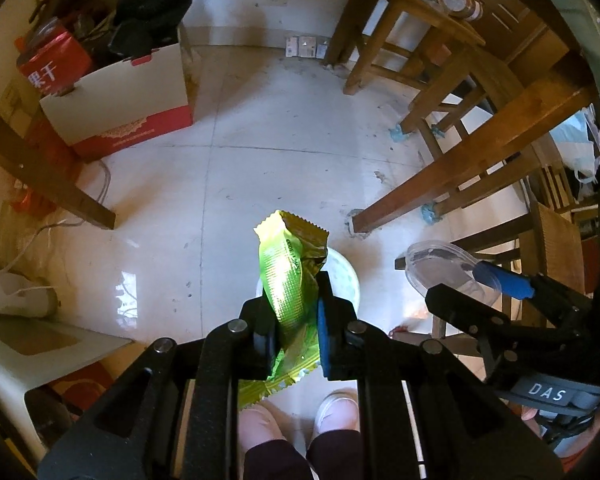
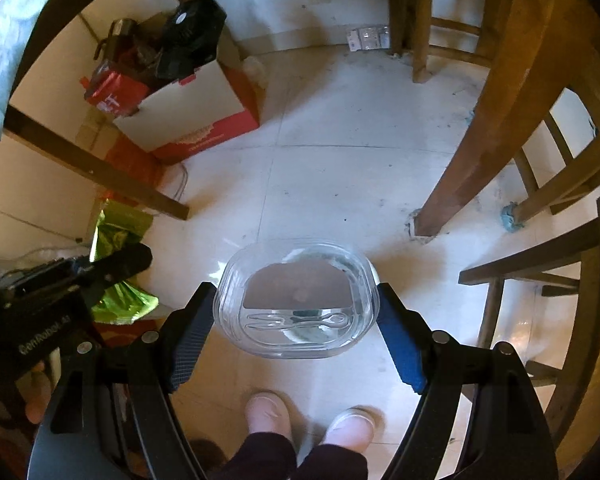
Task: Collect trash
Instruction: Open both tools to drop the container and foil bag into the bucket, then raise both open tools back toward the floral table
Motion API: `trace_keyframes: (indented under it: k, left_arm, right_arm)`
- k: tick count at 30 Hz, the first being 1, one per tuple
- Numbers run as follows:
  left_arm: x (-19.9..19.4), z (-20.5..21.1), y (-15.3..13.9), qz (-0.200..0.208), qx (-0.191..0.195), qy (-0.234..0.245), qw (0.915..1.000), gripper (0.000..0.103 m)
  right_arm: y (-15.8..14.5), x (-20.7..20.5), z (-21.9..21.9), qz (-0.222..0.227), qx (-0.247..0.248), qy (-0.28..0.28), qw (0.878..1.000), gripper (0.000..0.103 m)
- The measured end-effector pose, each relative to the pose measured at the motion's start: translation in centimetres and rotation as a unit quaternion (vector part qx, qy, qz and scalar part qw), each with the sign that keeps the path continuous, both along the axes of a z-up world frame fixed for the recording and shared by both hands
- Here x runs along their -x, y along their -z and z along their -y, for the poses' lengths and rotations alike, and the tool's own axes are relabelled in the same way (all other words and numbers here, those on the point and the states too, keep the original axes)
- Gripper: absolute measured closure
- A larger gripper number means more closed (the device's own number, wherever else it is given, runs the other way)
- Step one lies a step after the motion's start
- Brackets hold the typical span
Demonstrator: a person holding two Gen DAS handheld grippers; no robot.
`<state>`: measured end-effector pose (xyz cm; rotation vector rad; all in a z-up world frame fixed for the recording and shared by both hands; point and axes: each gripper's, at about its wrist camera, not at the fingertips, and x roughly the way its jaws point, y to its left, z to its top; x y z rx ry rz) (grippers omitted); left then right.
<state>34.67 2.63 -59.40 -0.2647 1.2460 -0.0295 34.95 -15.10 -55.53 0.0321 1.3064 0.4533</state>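
Left wrist view puts you over pale floor tiles, with wooden table legs angling in on the right and a red-and-white box of clutter at far left. Below your tools sits a small white bin, most of it hidden, so how wide its mouth is I can't tell.

Your right gripper is clenched across a clear plastic lid, the pads spread wide on its two side edges. That's your biggest risk: the lid looks broad against what shows of the bin, and slick thin plastic pinched by its edges can bow, pop out, or land on the rim and slide off onto the tiles.

Your left gripper is pinching a green snack wrapper near its lower part, the upper end standing free above the bin. Light foil like that may cling to a pad or flutter wide when you let go.

Both tools hang close together, so they could knock each other. Your shoes stand just near of the bin.
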Motion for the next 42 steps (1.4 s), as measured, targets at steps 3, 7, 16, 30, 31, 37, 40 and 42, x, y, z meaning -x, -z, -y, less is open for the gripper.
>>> trace_keyframes:
  k: [3, 7, 16, 30, 31, 37, 40, 42]
  left_arm:
    - [-0.4, 0.1, -0.2, 0.001, -0.003, 0.003, 1.0, 0.089]
    - [-0.6, 0.2, -0.1, 0.005, -0.006, 0.0, 1.0, 0.089]
    - [-0.5, 1.0, 1.7, -0.029, 0.001, 0.01, 0.9995, 0.088]
    - [-1.3, 4.8, 4.7, -0.082, 0.017, 0.031, 0.996, 0.046]
    - [-1.1, 4.7, 3.9, -0.075, 0.02, 0.032, 0.9965, 0.046]
    - [-0.5, 4.6, -0.9, -0.053, 0.0, 0.041, 0.9978, 0.046]
    - [-0.2, 4.3, -5.2, -0.032, -0.008, 0.041, 0.9986, 0.046]
    - [0.1, 4.2, -8.2, -0.018, -0.013, 0.041, 0.9989, 0.046]
  right_arm:
    - [0.1, -0.2, 0.2, -0.004, 0.002, -0.002, 1.0, 0.026]
    - [2.2, 0.0, -0.7, -0.003, 0.066, -0.026, 0.997, 0.023]
    - [3.4, -0.1, 0.8, -0.021, 0.003, 0.017, 1.0, 0.023]
    - [-1.2, -0.8, 4.8, 0.015, 0.028, 0.06, 0.998, 0.023]
    - [-1.6, -0.8, 4.9, 0.017, 0.027, 0.061, 0.998, 0.023]
    - [-4.9, -0.6, 5.1, 0.031, 0.023, 0.06, 0.997, 0.023]
    - [-7.1, -0.4, 5.0, 0.038, 0.024, 0.057, 0.997, 0.023]
    - [-9.3, -0.2, 4.9, 0.044, 0.02, 0.056, 0.997, 0.023]
